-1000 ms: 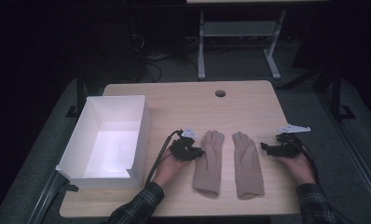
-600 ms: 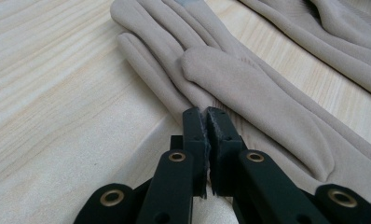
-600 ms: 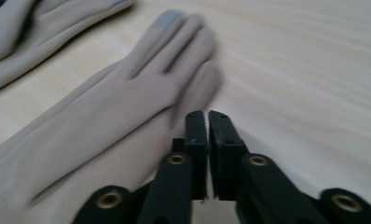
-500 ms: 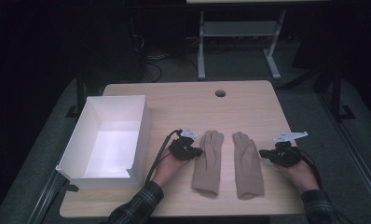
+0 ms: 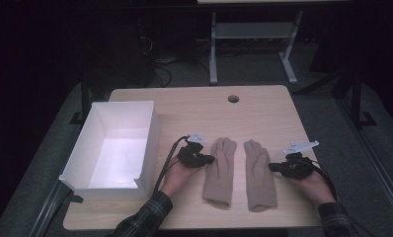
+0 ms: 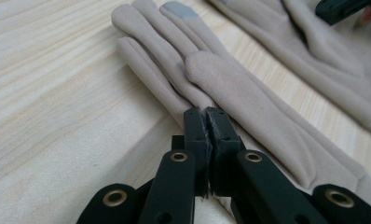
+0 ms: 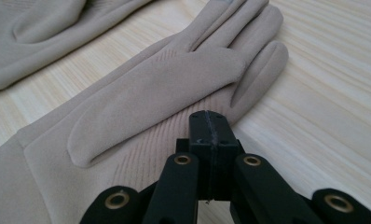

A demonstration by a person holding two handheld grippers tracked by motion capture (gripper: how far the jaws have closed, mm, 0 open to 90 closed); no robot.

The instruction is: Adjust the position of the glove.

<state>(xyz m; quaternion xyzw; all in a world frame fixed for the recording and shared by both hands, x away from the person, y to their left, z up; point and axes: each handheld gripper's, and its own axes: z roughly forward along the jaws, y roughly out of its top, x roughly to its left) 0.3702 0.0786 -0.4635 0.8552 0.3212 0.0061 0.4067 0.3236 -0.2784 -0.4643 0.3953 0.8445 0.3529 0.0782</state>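
**Pair of beige gloves on table, a gripper at each outer edge**

Wooden table point(image 5: 263, 106): light grain, round cable hole point(image 5: 233, 98) near the far edge.

White box point(image 5: 93, 148): open-topped, on the table's left part, well apart from the gloves.

Left glove point(image 5: 220, 170): flat, fingers pointing away from the person, cuff nearest them; just beside its twin, a strip of bare wood between.

Right glove point(image 5: 258, 173): flat, same orientation.

Left gripper point(image 5: 210, 159): held low at the left glove's outer edge. Jaws drawn together; whether a fold of cloth sits between them cannot be told.

Right gripper point(image 5: 272, 167): at the right glove's outer edge, over the fabric by the little finger. Jaws have just been closing and now meet tip to tip, no cloth seen between them.
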